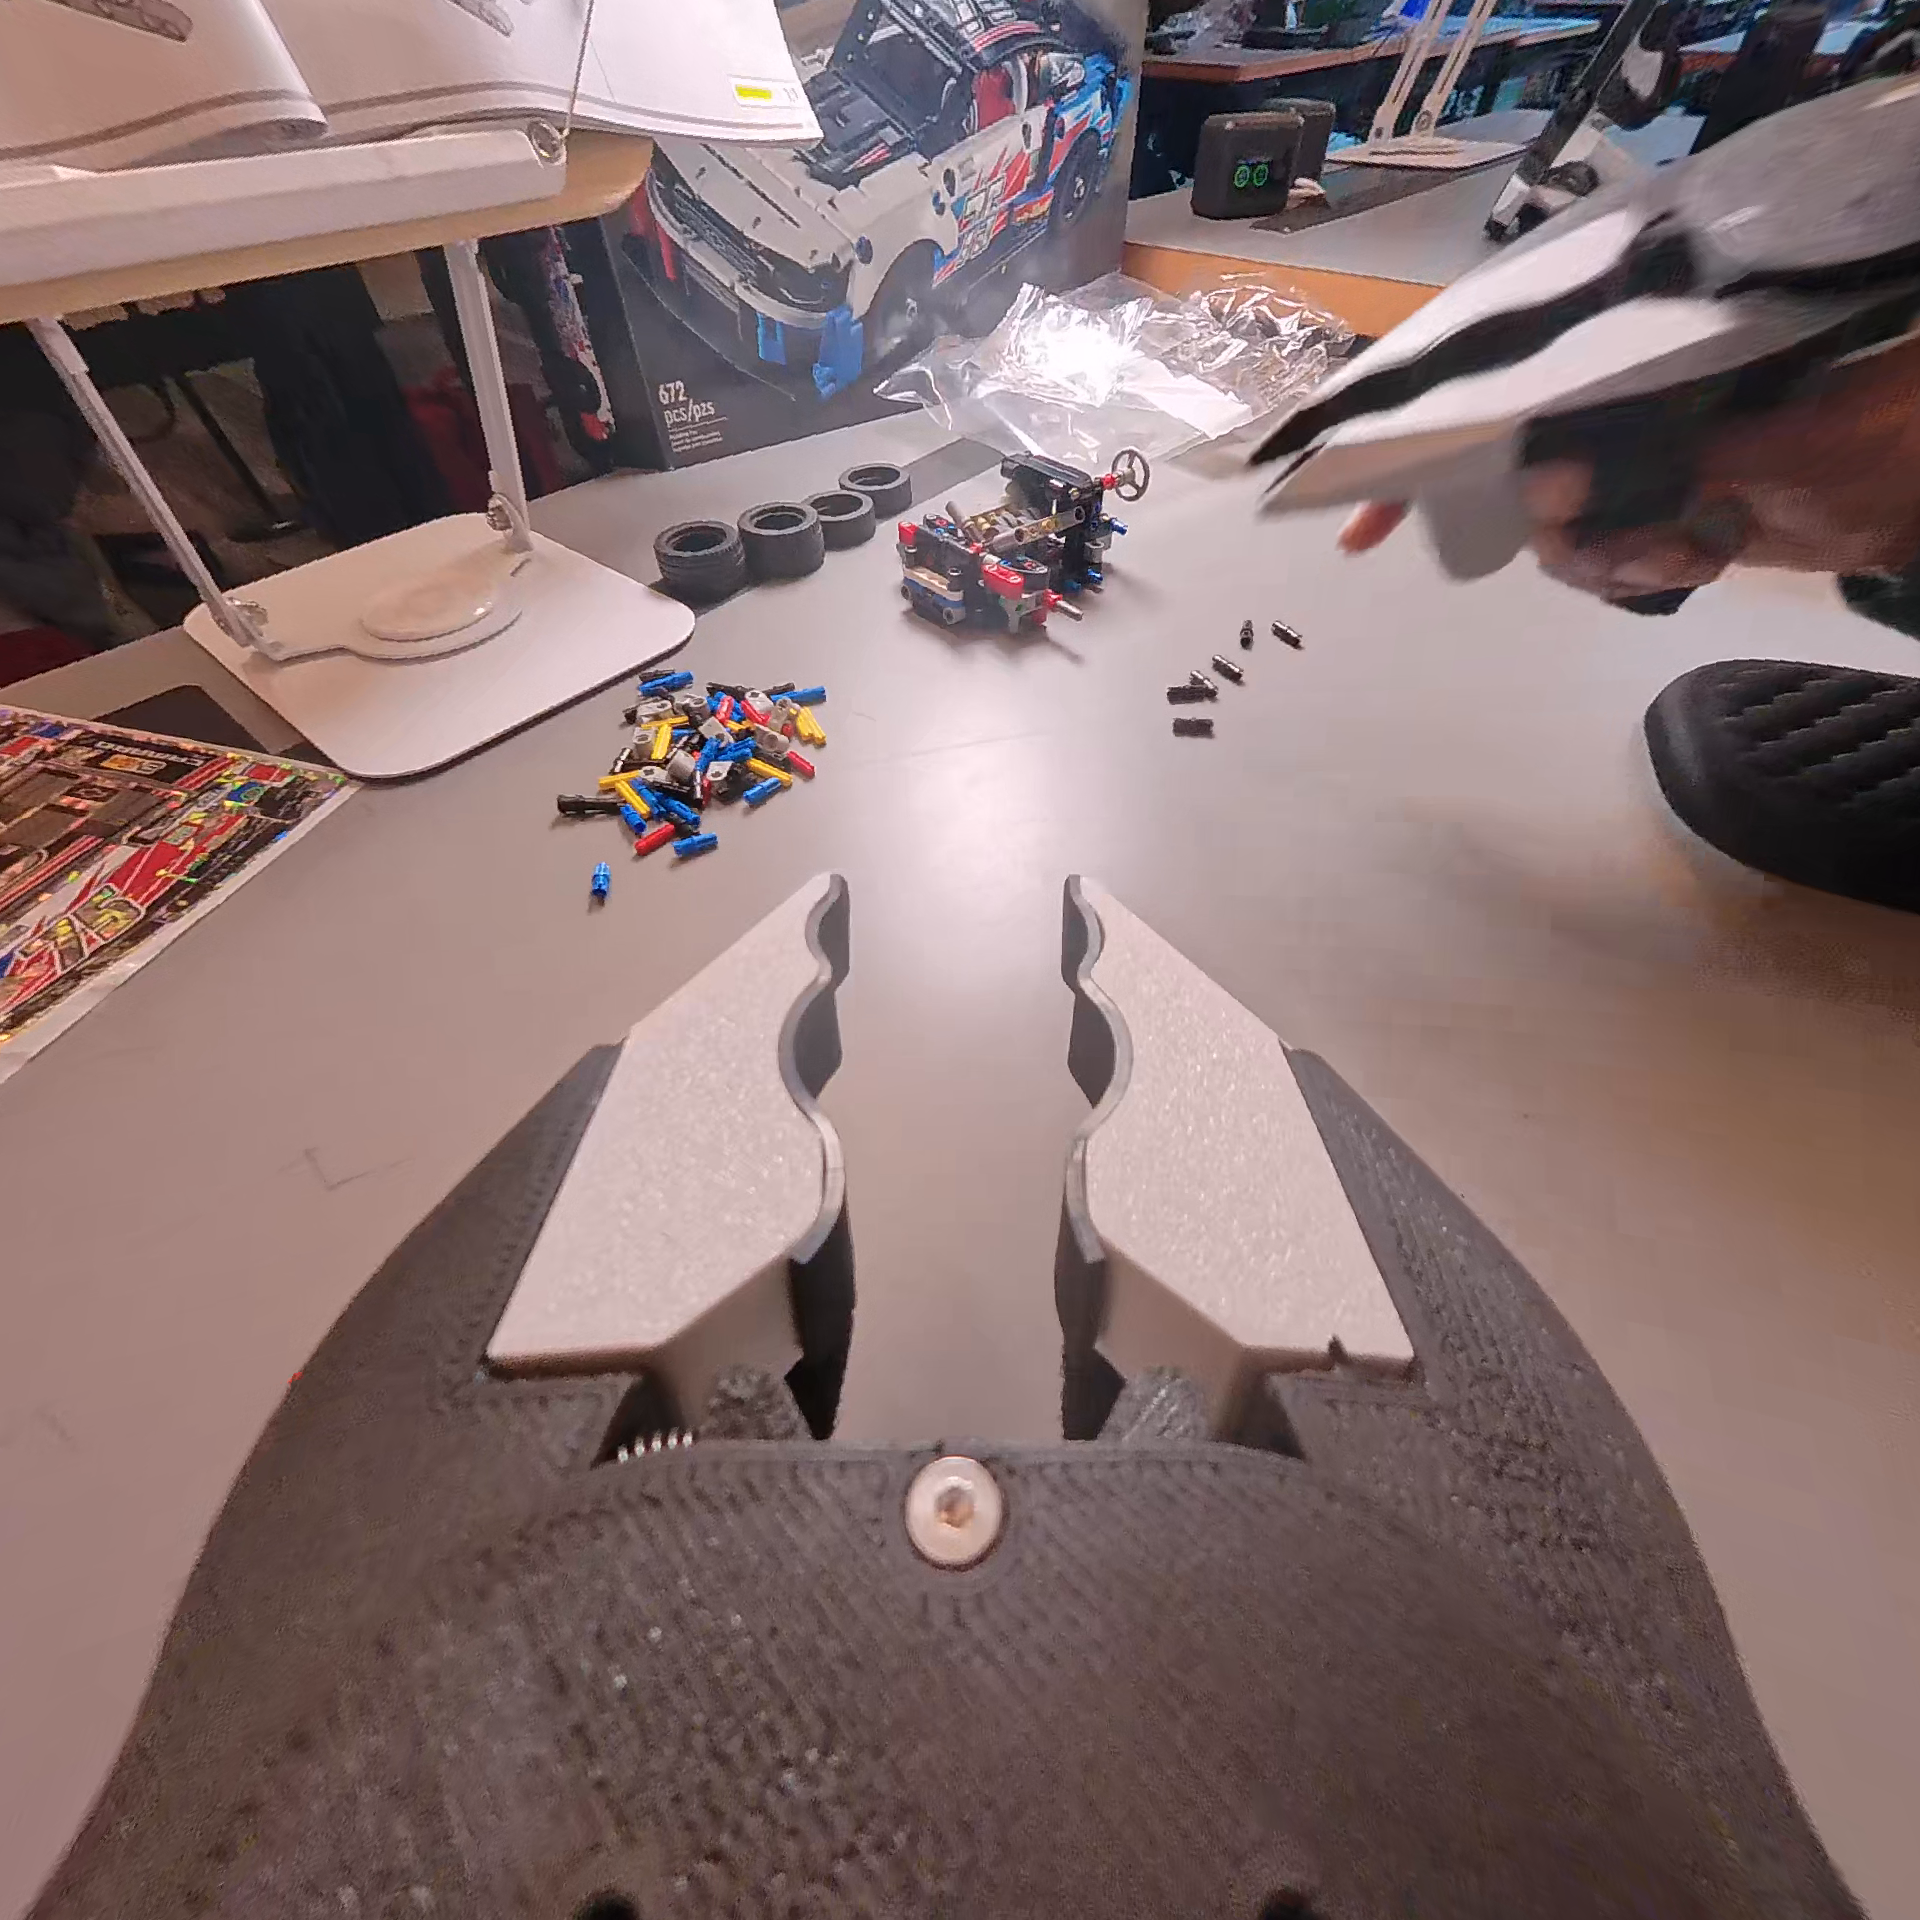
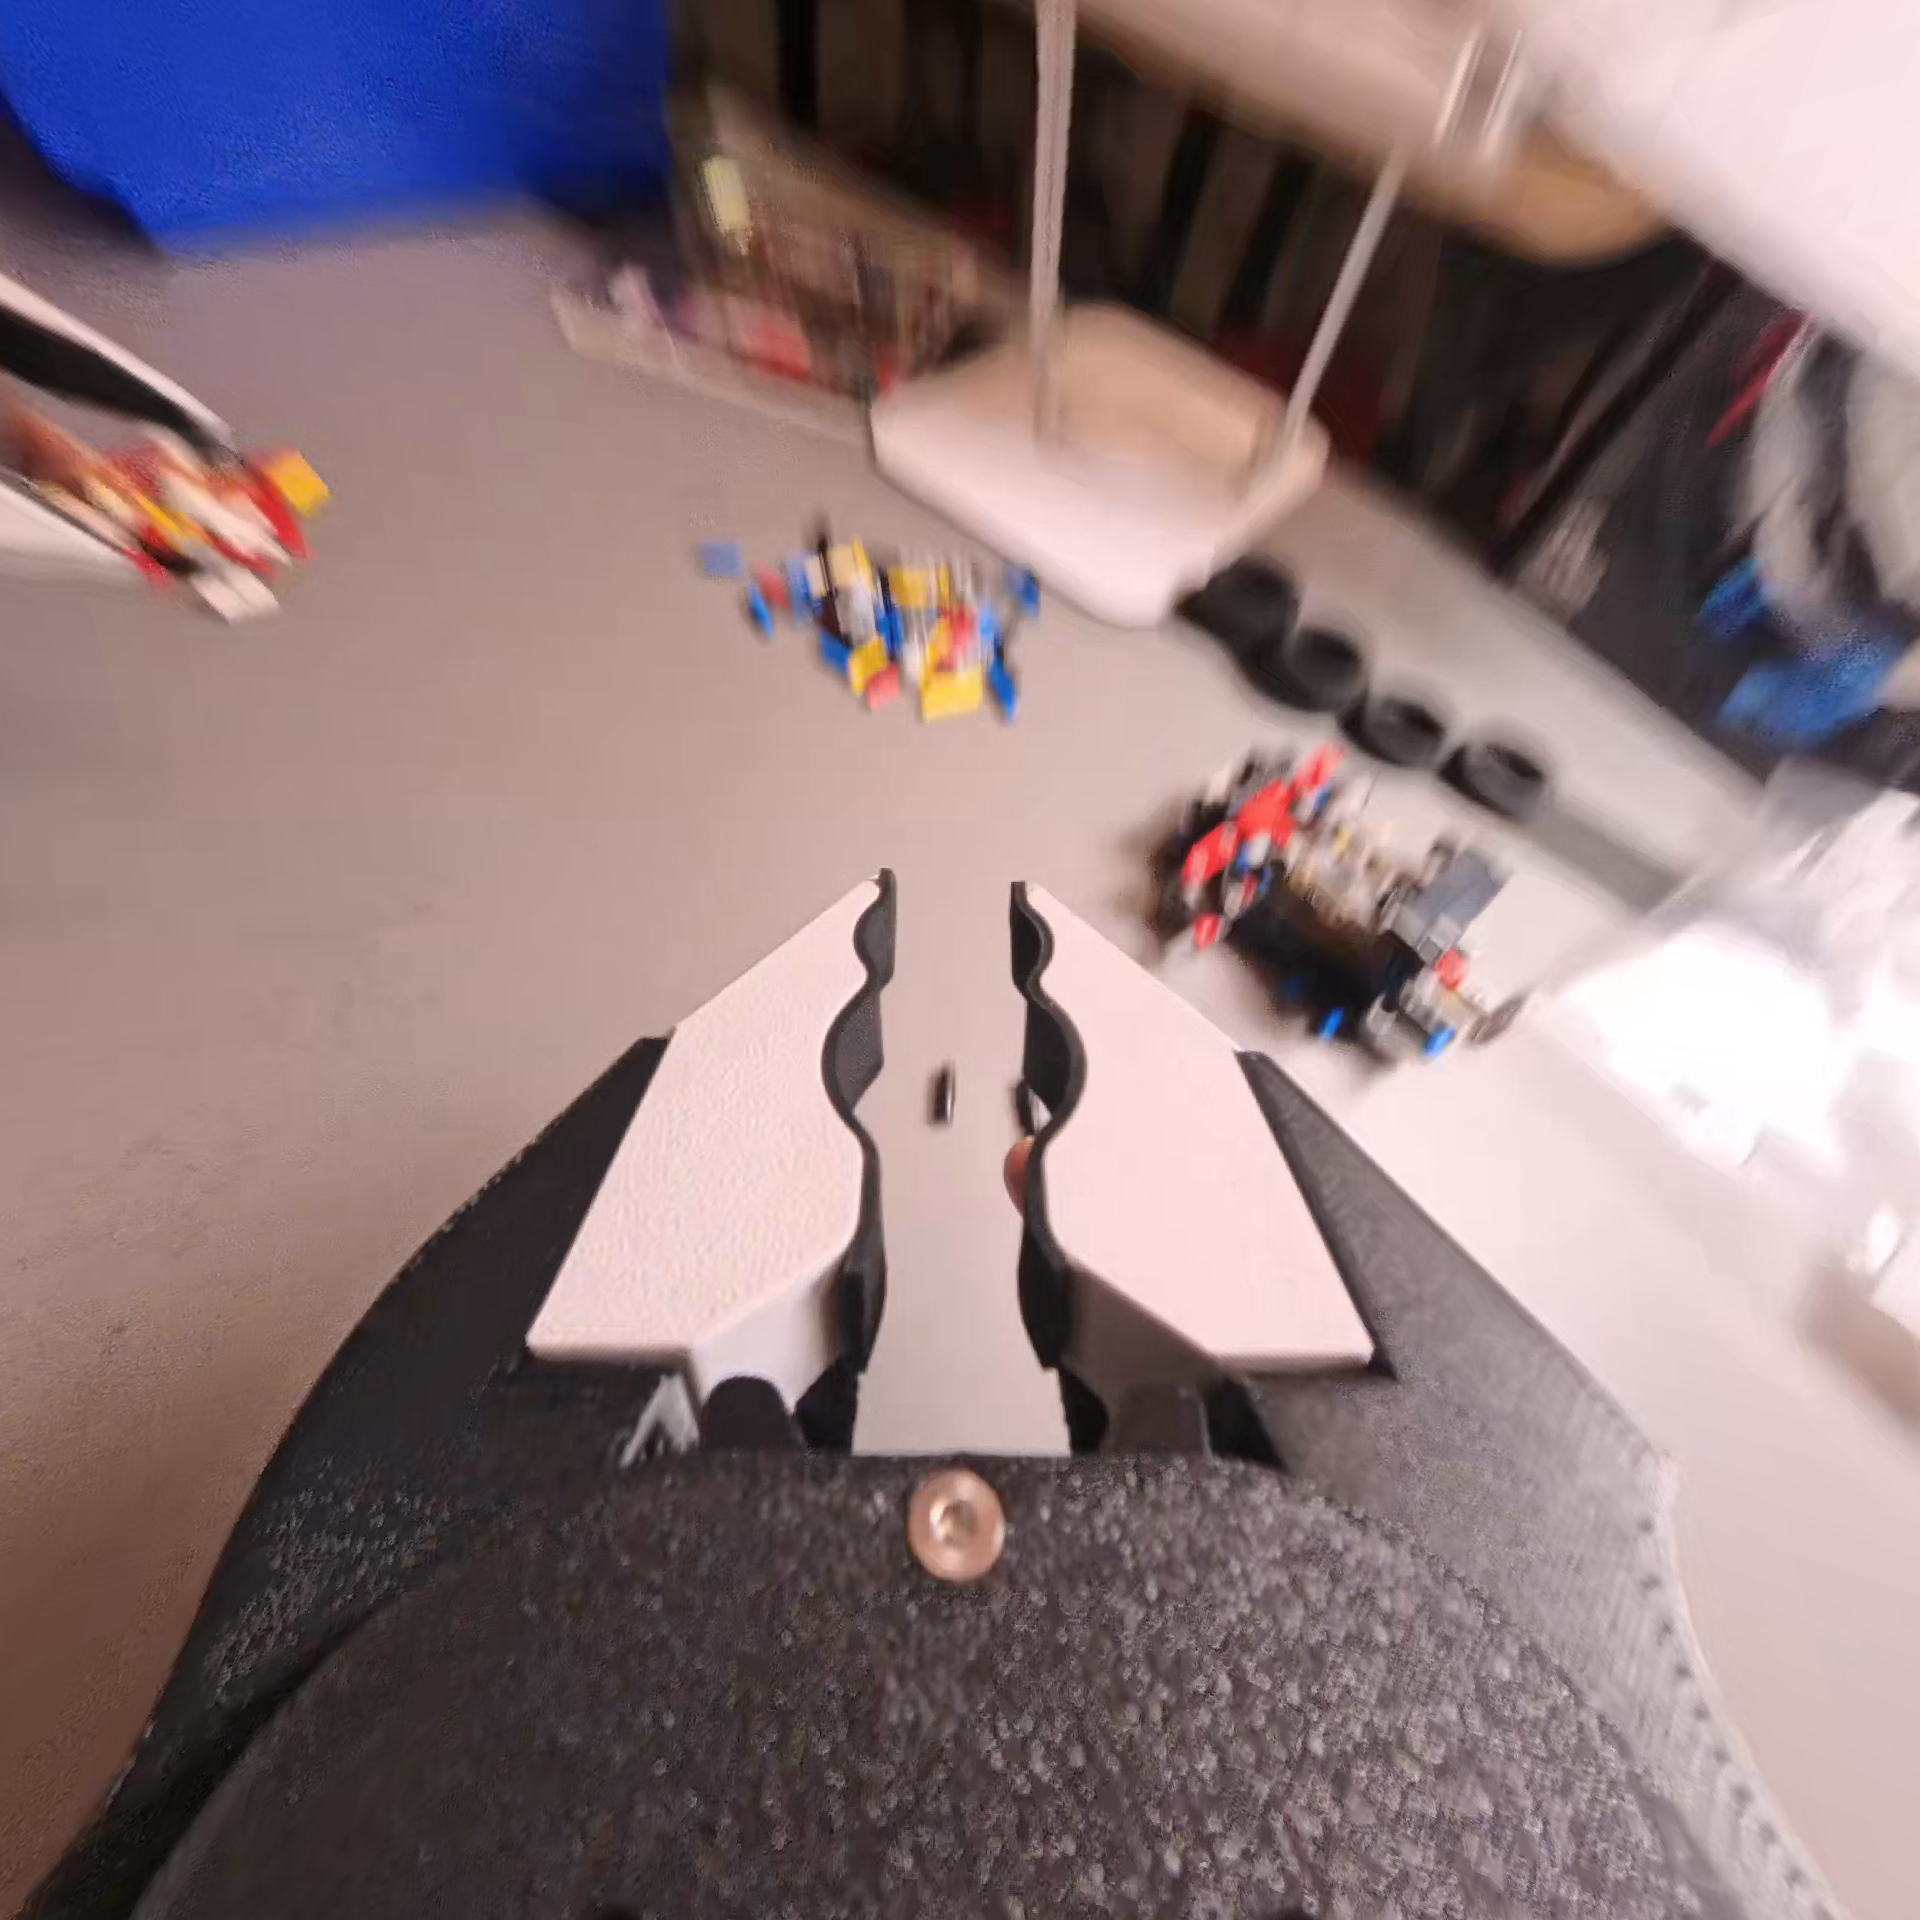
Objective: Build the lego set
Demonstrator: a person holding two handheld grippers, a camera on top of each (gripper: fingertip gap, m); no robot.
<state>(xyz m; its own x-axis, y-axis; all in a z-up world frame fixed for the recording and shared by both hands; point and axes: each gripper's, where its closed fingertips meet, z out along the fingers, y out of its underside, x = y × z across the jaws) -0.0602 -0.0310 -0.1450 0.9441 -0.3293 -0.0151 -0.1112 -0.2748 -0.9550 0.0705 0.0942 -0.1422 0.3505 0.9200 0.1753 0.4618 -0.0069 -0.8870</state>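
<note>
A partly built lego chassis (image 1: 1013, 551) with a small steering wheel stands on the grey table (image 1: 1143, 935). A pile of small coloured pins and connectors (image 1: 717, 748) lies to its left, and several loose black pins (image 1: 1216, 675) to its right. My left gripper (image 1: 954, 904) is open and empty, low over the table, short of the pile. My right gripper (image 1: 1278, 468), blurred, hovers above the black pins. In the blurred right wrist view, my right gripper (image 2: 953, 894) is open with a narrow gap and empty. A black pin (image 2: 943, 1091) lies on the table below it. The chassis (image 2: 1330, 914) and the pile (image 2: 904, 634) lie ahead.
Several black tires (image 1: 790, 530) line up behind the pile. A white stand base (image 1: 447, 644) holds an open booklet (image 1: 312, 83). A sticker sheet (image 1: 125, 831) lies at the left. The set's box (image 1: 883, 208) and plastic bags (image 1: 1122, 364) are at the back. A black mesh object (image 1: 1797, 769) is at the right. From my right tips it is roughly 9 cm to the black pin (image 2: 943, 1091); from my left, 20 cm. It is also in sight in the left wrist view (image 1: 1189, 730).
</note>
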